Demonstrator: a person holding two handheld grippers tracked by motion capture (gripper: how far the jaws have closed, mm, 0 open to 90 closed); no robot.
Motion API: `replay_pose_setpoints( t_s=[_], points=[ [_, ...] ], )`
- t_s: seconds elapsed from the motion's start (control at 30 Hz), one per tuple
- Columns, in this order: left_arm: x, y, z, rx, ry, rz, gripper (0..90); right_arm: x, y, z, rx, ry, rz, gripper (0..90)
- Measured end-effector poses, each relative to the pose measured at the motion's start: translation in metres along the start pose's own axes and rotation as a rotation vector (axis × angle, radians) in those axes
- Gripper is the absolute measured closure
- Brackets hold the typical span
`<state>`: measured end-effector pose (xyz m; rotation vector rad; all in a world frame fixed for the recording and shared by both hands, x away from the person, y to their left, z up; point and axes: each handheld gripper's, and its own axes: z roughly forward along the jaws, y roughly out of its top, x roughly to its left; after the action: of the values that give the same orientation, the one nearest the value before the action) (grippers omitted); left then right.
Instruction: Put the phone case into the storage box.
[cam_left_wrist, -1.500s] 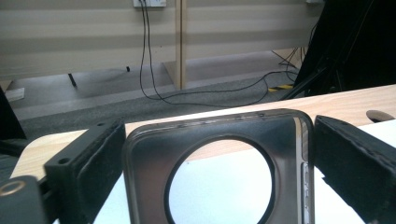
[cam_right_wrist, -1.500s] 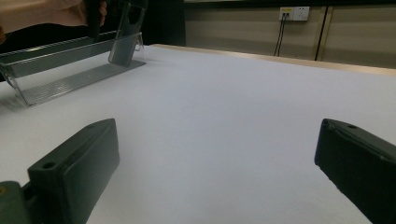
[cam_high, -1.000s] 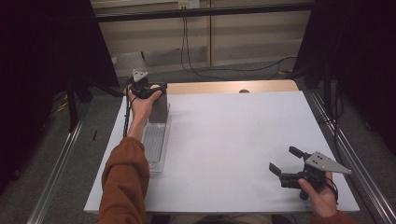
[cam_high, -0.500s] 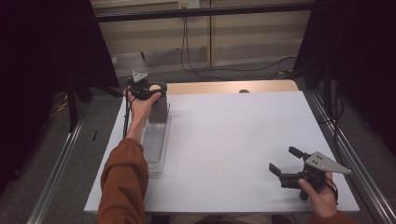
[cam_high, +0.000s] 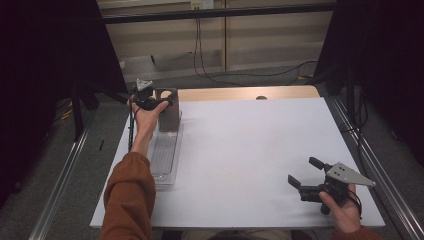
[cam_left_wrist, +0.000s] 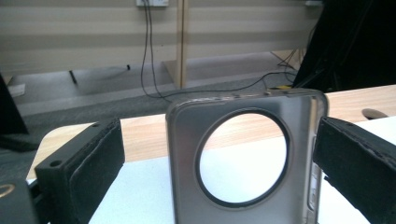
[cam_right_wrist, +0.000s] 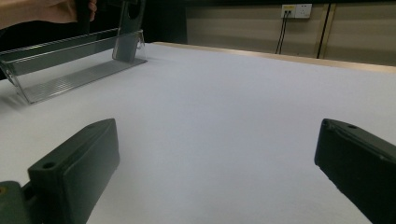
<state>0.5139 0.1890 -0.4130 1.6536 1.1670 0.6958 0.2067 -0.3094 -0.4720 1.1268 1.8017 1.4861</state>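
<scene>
At the far left of the white table (cam_high: 260, 150), the left gripper (cam_high: 156, 100) stands around an upright dark smoked-plastic phone case with a round camera hole (cam_left_wrist: 243, 163). Its 2 black jaws stand wide: the right one sits against the case's edge, the left one stays clear of it. The case stands at the far end of a long clear ribbed plastic tray (cam_high: 165, 155), which runs along the table's left edge. The right gripper (cam_high: 308, 175) hovers low at the near right corner, well apart, jaws wide, nothing between them.
</scene>
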Motion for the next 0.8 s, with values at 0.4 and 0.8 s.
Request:
replay_pose_setpoints(
  t_s=[0.4, 0.8],
  points=[
    [0.005, 0.001, -0.020, -0.030, -0.006, 0.002, 2.3, -0.001, 0.000, 0.000, 0.004, 0.001, -0.011, 0.0],
    [0.004, -0.007, -0.040, -0.080, -0.074, 0.028, 2.3, -0.004, 0.000, 0.002, -0.015, -0.018, -0.008, 0.0]
  ],
)
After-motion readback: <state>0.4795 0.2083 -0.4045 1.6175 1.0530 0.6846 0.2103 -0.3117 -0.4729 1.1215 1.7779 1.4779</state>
